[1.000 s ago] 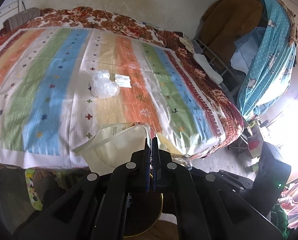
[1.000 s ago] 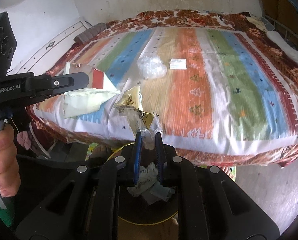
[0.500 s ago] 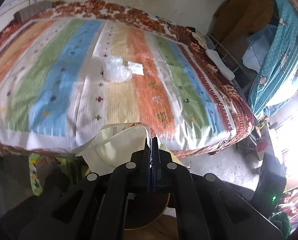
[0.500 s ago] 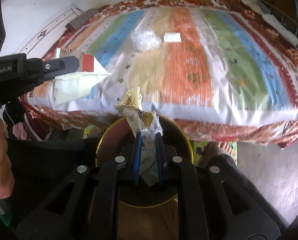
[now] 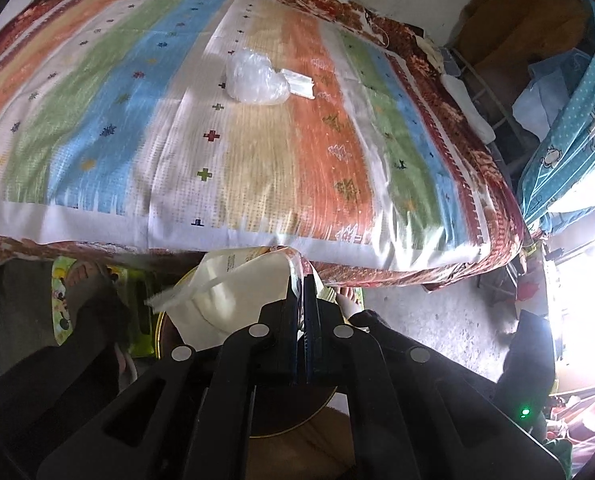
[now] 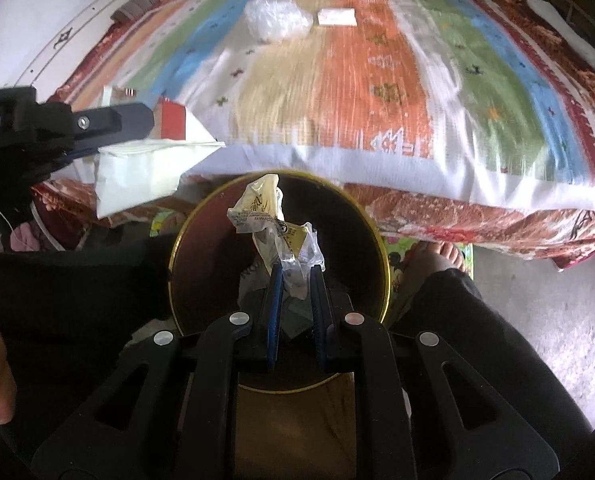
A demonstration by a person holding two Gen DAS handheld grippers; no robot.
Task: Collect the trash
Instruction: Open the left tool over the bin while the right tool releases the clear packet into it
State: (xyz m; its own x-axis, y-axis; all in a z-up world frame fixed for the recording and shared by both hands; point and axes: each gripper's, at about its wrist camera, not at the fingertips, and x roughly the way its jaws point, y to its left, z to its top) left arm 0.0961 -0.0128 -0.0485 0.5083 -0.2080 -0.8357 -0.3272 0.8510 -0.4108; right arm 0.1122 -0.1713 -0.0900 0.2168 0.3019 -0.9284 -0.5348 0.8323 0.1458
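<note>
below the near edge of the striped bedspread (image 6: 377, 80), a round dark bin with a gold rim (image 6: 383, 256) stands on the floor between a person's bare feet. over its mouth the right gripper (image 6: 296, 280) is clamped on a crumpled clear and yellow wrapper (image 6: 273, 224), which sticks up from between the blue pads. off to the left side of that view the left gripper (image 5: 300, 280), jaws pressed together, pinches a flat cream-white packet (image 5: 233, 292) by its edge, just above the bin's left rim. farther up, near the middle of the bedspread, a crumpled clear plastic bag (image 5: 255, 78) and a small white paper packet (image 5: 299, 82) lie side by side, touching or nearly so.
</note>
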